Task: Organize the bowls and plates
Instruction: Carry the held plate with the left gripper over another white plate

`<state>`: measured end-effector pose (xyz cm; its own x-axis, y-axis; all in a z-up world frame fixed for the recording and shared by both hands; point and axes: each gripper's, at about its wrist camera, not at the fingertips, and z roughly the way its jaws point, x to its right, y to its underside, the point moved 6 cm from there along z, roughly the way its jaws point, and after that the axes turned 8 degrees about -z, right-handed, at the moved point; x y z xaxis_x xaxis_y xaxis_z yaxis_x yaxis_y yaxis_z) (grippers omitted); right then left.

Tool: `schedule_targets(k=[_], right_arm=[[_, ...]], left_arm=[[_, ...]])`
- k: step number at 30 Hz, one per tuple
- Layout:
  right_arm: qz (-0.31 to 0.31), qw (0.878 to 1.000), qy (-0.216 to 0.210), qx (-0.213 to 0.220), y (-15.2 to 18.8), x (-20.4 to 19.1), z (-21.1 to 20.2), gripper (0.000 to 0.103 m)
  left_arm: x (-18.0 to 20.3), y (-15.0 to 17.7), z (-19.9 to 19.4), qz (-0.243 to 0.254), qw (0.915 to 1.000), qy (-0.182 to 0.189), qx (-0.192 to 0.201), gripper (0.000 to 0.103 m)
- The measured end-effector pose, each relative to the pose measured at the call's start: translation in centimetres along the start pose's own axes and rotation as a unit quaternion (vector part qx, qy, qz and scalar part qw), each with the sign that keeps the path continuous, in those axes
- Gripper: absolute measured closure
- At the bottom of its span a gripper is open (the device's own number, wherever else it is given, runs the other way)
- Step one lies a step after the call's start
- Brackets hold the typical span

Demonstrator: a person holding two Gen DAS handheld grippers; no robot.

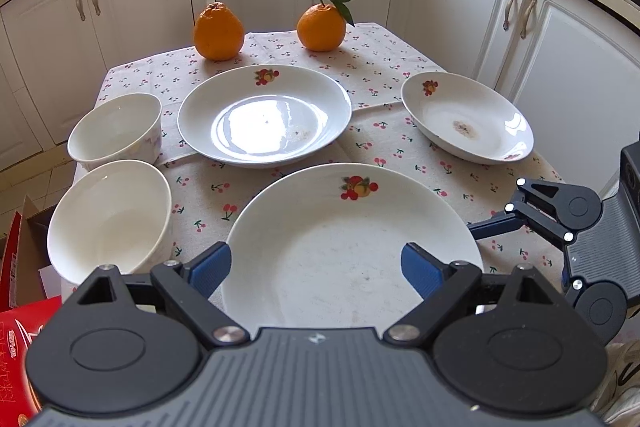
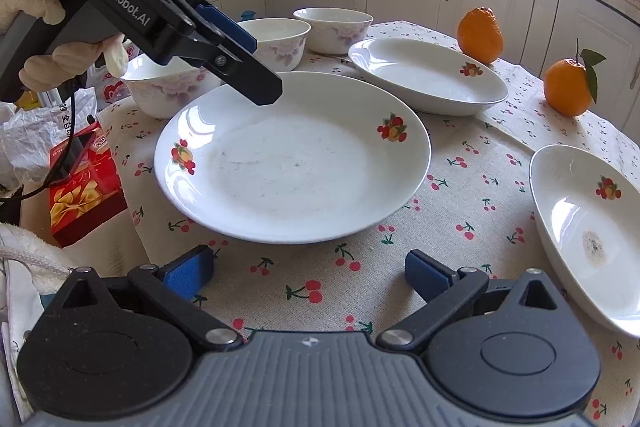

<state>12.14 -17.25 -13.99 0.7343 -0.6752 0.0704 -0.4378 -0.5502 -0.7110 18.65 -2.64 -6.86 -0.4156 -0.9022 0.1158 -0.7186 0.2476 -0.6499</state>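
On the cherry-print tablecloth: three plates, at least two bowls (a third visible only from the right wrist), two oranges. Big plate nearest the left gripper, taken as landmark. Left gripper fingers spread wide, released, hovering over the big plate's near rim, holding nothing. Beyond the big plate, second plate, dry crumbs on its floor. Right of the big plate and well apart, stained plate, brown spot in its middle. Left of the big plate, near bowl just beside; far bowl behind it, close. Further back past the second plate, bumpy orange and leafy orange, both upright on the cloth. Right gripper low over bare cloth just short of the big plate's edge, fingers likewise apart, empty. Third bowl partly hidden behind the left gripper. Off the table's side beyond the bowls, red box.
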Motion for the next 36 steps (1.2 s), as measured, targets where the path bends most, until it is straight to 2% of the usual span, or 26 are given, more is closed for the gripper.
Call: schedule_targets(k=[13,20,26,36], right_arm=[[-0.029,0.999,-0.026,0.013,-0.9,0.0,1.1,0.000],[-0.036,0.998,-0.033,0.025,-0.9,0.0,1.2,0.000],[-0.036,0.998,-0.031,0.033,-0.9,0.1,1.2,0.000],[-0.028,0.999,-0.018,0.030,-1.0,0.2,1.3,0.000]], left_arm=[[-1.4,-1.2,2.5,-0.005,0.9990,-0.006,-0.044,0.011],[-2.1,-1.7,3.8,-0.019,0.9963,0.007,-0.084,0.011],[-2.4,-2.0,4.9,-0.003,0.9935,0.004,-0.114,0.011],[-2.2,-1.8,6.2,-0.004,0.9847,0.037,-0.170,0.012]])
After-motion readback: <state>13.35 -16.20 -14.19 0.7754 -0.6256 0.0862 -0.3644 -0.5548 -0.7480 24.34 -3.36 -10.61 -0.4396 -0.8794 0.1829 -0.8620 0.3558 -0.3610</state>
